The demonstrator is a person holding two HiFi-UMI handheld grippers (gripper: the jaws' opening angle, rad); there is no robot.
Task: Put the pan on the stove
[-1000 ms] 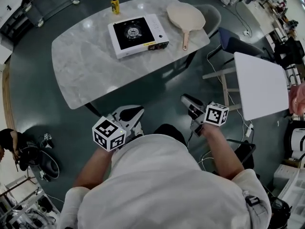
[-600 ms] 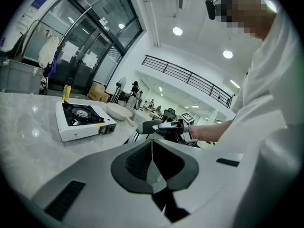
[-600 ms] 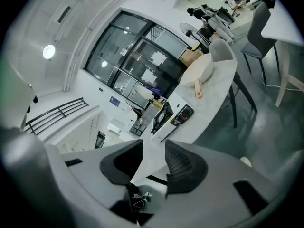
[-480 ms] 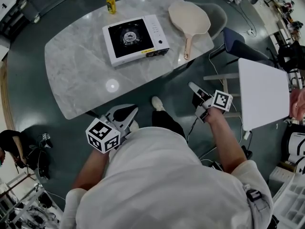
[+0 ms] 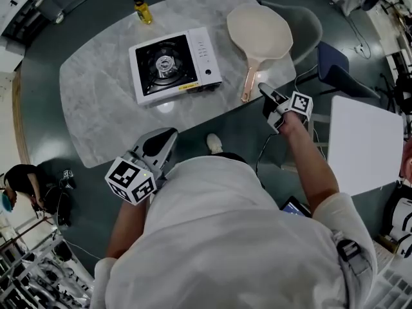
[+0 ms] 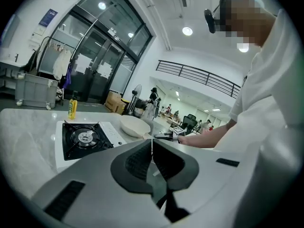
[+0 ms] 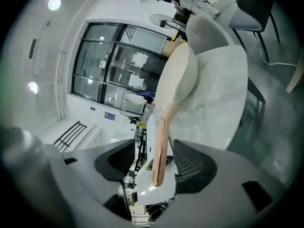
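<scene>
A cream pan (image 5: pixel 259 31) lies on the marble table (image 5: pixel 103 102), right of the white portable stove (image 5: pixel 172 63), with its copper handle (image 5: pixel 248 82) pointing toward me. My right gripper (image 5: pixel 264 92) is close to the handle's end with its jaws opening. In the right gripper view (image 7: pixel 154 163) the handle (image 7: pixel 159 151) runs between the jaws and the pads do not touch it. My left gripper (image 5: pixel 158 148) hangs by the table's near edge, shut and empty (image 6: pixel 152 151). The left gripper view shows the stove (image 6: pixel 83 139) and the pan (image 6: pixel 134 126).
A yellow bottle (image 5: pixel 143 9) stands at the table's far edge behind the stove. A grey chair (image 5: pixel 302 21) sits behind the pan and a white side table (image 5: pixel 367 143) is to the right. A person crouches on the floor at far left (image 5: pixel 19 182).
I have stepped closer to the table. The right gripper moved forward and up to the end of the pan's handle. The left gripper stayed low beside my body.
</scene>
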